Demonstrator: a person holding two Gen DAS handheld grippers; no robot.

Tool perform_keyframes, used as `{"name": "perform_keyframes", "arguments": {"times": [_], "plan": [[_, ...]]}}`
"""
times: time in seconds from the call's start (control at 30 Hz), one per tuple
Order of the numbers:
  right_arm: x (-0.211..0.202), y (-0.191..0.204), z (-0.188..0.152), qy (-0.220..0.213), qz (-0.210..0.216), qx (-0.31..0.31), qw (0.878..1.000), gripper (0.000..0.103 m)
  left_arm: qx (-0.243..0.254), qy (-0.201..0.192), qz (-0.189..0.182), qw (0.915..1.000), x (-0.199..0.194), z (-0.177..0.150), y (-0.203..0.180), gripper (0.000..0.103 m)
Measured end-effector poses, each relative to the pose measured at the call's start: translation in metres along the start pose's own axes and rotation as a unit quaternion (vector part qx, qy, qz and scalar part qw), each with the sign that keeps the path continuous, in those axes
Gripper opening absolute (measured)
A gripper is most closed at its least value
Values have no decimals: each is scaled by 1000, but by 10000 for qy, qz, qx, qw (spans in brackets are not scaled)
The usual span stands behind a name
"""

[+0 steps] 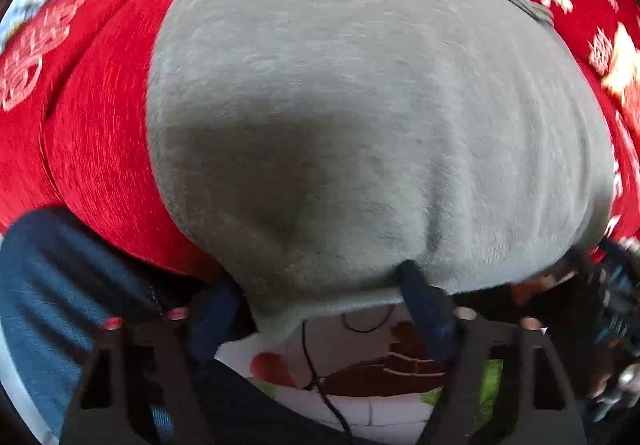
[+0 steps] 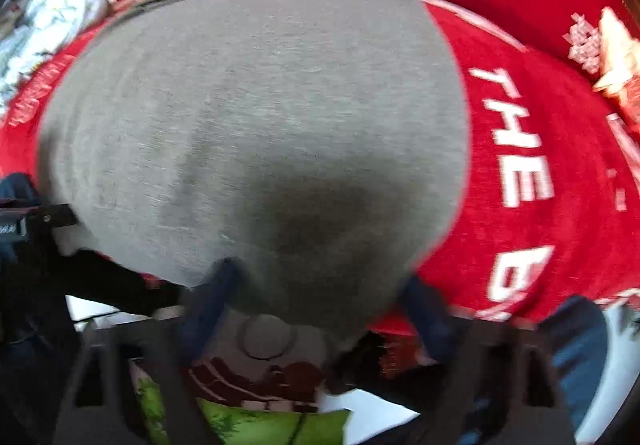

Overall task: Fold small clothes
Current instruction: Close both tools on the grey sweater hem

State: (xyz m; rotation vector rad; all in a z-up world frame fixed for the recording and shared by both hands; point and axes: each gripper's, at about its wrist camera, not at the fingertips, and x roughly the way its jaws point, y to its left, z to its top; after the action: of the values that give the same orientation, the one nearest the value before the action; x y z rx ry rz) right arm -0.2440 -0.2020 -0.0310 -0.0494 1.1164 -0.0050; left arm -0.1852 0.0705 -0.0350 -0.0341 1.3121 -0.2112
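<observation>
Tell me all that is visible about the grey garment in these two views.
The grey garment is soft, plain knit cloth with a darker stitched band along its far edge. It lies spread over the red cloth, which has white print. Its near edge is lifted at the left gripper and the right gripper; the grip itself is hidden.

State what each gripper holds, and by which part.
Both the left gripper and right gripper straddle the grey garment's near edge; a closed grip cannot be told.

Matt grey knit garment (image 1: 360,105), coarse red woven cloth (image 1: 108,149), matt black plastic tool (image 1: 324,309)
</observation>
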Motion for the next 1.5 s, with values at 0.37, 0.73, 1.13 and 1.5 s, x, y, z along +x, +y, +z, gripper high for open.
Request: {"name": "perform_keyframes", "arguments": {"times": [0.37,0.73,1.13,1.5], "plan": [[-52,-43,11,-717,2152,743,9711,14,-263,-1111,-887,9895,-70,11,30,5],[-31,-61,106,-1367,2069,1553,9562,6,-1065,-1485,-904,9790,-63,106,63,5],[-24,-62,69,-1059,2015,1316,9648,82,-1652,-1260,-1241,9703,-60,8,113,103],[-28,-67,51,-293,2946,2538,9208,82,-1433,-186,-1110,9833,-12,-6,63,103]]}}
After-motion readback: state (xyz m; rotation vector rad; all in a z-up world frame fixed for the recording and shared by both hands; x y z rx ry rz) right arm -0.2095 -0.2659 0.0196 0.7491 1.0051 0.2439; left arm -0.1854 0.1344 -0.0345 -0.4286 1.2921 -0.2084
